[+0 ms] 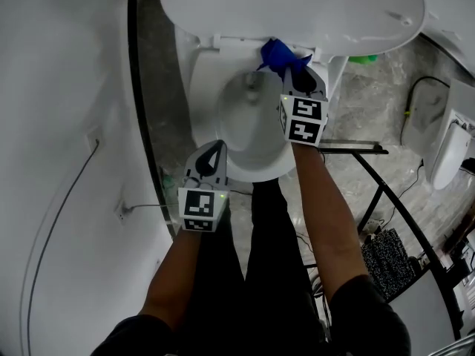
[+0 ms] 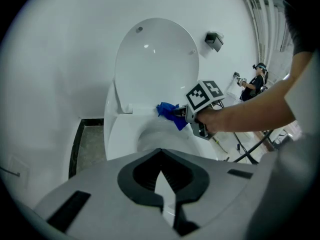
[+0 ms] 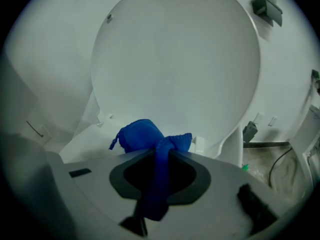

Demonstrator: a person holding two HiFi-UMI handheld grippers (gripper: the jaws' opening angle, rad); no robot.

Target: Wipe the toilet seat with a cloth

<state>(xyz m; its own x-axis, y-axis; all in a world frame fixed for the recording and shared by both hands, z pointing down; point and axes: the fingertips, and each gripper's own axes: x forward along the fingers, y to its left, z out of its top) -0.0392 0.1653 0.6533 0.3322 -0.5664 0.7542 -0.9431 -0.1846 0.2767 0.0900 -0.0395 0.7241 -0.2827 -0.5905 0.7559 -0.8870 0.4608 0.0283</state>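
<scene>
A white toilet stands with its lid (image 1: 297,6) raised. My right gripper (image 1: 288,67) is shut on a bunched blue cloth (image 1: 276,53), which rests against the back of the seat rim (image 1: 204,87) near the hinge. In the right gripper view the cloth (image 3: 142,136) bulges past the jaws of this gripper (image 3: 160,149), in front of the lid (image 3: 175,69). My left gripper (image 1: 217,147) hovers over the front left of the bowl, shut and empty. Its own view shows the closed jaws of the left gripper (image 2: 161,171), the cloth (image 2: 169,113) and the right gripper (image 2: 187,115) beyond.
A black metal rack (image 1: 386,191) stands to the right of the toilet. A cable (image 1: 67,199) runs down the white wall on the left. Another white fixture (image 1: 445,147) is at the far right. A person (image 2: 257,79) stands in the background.
</scene>
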